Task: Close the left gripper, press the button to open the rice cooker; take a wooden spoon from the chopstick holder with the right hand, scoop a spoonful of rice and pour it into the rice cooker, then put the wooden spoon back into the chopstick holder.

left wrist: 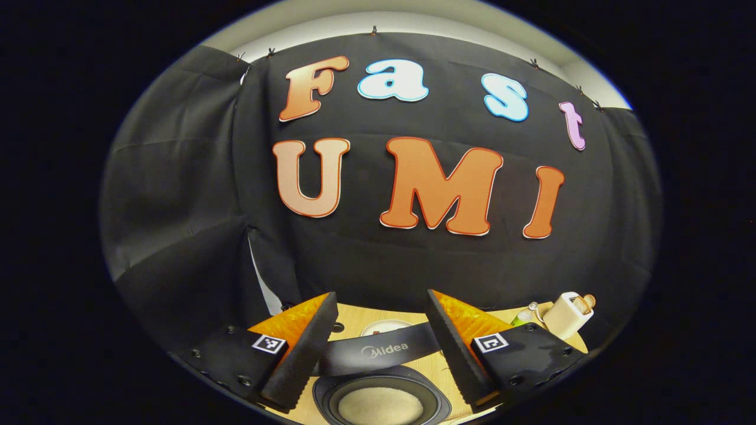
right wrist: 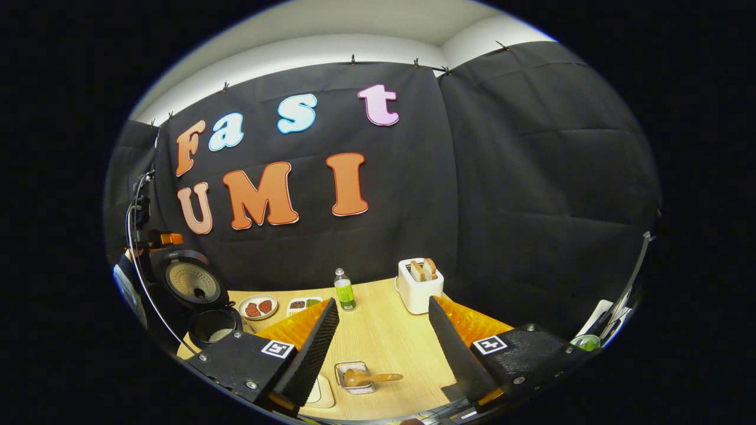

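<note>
The rice cooker [left wrist: 378, 354] stands open just below my left gripper [left wrist: 381, 313], whose fingers are spread wide with nothing between them. White rice fills its inner pot [left wrist: 381, 406]. In the right gripper view the cooker [right wrist: 201, 295] is at the far left, lid raised, with the left gripper [right wrist: 156, 238] above it. The wooden spoon [right wrist: 366, 376] lies in the wire chopstick holder [right wrist: 354, 378] on the table, handle pointing right. My right gripper [right wrist: 384, 307] hovers open above it, apart from the spoon.
A white toaster [right wrist: 419, 283] with bread and a green bottle [right wrist: 344, 289] stand at the back of the wooden table [right wrist: 384, 336]. A plate of food [right wrist: 258, 307] and a small tray [right wrist: 304, 304] sit beside the cooker. A pale dish [right wrist: 319, 392] lies near the holder.
</note>
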`<state>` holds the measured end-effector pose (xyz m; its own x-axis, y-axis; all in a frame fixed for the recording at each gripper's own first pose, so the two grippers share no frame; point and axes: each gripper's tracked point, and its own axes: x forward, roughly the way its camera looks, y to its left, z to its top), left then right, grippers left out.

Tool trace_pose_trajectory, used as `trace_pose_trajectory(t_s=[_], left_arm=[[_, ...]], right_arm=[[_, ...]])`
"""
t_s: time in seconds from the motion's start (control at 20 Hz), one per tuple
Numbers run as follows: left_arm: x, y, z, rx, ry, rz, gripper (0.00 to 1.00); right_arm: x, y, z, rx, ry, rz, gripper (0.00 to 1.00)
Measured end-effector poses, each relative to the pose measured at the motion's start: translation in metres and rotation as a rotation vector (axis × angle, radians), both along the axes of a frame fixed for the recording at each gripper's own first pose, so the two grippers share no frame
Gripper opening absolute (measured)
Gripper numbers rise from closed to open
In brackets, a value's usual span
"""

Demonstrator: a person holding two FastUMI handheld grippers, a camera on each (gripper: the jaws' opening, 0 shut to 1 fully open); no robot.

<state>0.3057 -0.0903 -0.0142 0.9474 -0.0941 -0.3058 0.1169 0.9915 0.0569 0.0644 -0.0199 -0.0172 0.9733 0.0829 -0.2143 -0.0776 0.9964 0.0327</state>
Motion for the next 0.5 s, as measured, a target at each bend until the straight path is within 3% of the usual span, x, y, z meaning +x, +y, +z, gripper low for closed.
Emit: trace_pose_trajectory(t_s=[0.2,0.5], left_arm=[[-0.009,0.003,-0.013,0.028,0.017,-0.001,0.99],[-0.067,-0.013,-0.038,0.026,0.084,-0.061,0.98]], right_arm=[[0.000,0.000,-0.003,0.020,0.009,-0.004,0.94],[0.000,0.012,-0.005,0.021,0.009,0.048,0.94]])
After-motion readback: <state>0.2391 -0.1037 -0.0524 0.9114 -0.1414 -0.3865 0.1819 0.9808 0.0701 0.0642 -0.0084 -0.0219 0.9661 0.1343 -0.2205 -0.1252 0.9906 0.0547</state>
